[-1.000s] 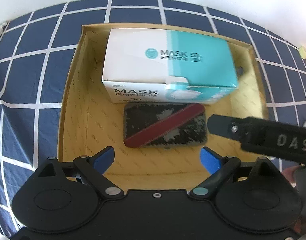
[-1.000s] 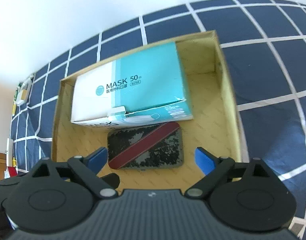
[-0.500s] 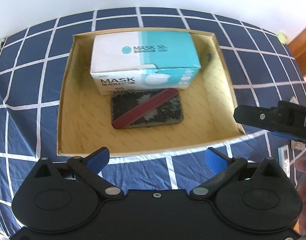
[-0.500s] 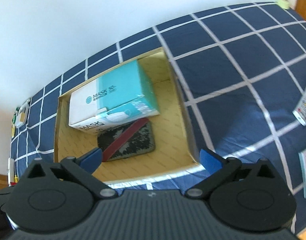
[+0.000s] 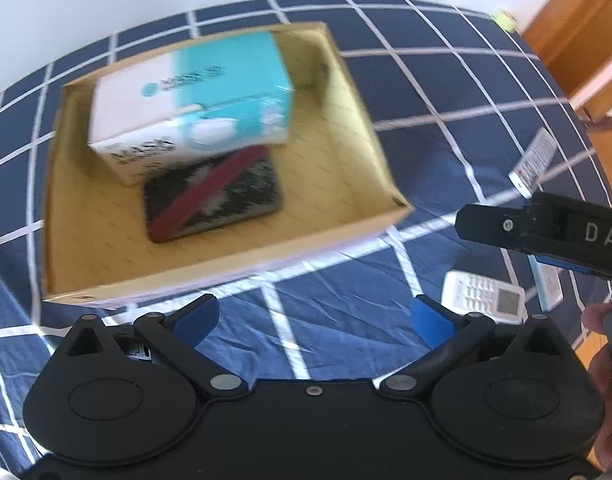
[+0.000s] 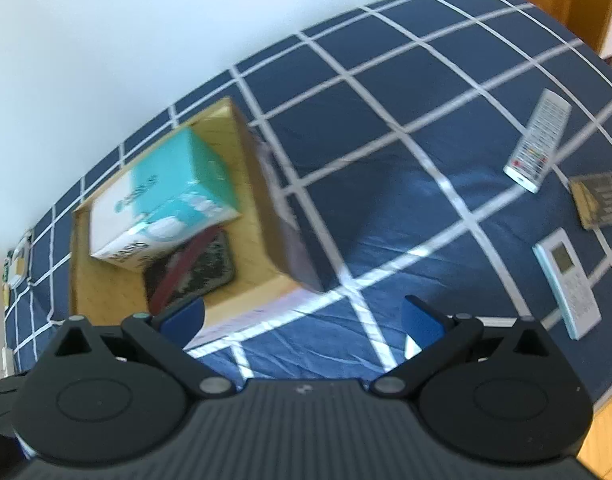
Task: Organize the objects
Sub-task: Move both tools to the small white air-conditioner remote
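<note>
We see the left gripper hanging over the dark blue checked cloth, just short of the near wall of the open cardboard box; its blue-padded jaws stand wide apart with only cloth between them, having opened over the past second and then stayed at that width. The right gripper sits likewise over bare cloth at the box's near corner, its jaws also spread wide and empty after the same opening. Inside the box, the white and teal mask carton lies toward the far wall, and the dark pouch with a red diagonal stripe lies flat on the box floor right against the carton's near side; the view is too blurred to tell whether the carton overlaps it. Outside the box, well apart on the cloth, we note a white remote, a dark booklet, a pale remote with a small screen, and a white calculator. A hand shows at the right edge of the left wrist view.
</note>
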Demonstrator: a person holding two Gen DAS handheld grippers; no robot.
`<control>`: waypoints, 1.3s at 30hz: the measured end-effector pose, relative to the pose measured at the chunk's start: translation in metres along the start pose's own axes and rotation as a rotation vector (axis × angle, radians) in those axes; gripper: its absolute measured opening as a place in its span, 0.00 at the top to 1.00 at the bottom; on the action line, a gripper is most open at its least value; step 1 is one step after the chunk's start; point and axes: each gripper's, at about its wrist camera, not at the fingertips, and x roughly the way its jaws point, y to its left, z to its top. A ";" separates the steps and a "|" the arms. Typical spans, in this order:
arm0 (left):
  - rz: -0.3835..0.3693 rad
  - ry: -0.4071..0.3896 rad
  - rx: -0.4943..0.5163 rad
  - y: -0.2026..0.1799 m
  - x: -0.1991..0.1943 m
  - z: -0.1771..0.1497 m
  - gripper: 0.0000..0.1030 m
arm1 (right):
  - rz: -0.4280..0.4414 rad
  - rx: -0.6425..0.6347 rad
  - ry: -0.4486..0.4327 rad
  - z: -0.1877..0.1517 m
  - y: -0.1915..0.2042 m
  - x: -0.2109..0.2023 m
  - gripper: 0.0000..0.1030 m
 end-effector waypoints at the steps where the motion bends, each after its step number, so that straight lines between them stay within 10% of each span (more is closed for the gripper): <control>1: -0.003 0.007 0.012 -0.007 0.003 -0.001 0.00 | -0.007 0.008 0.000 -0.001 -0.005 0.000 0.00; 39: -0.058 0.230 0.154 -0.159 0.157 -0.006 0.00 | -0.075 0.188 0.214 -0.025 -0.188 0.075 0.00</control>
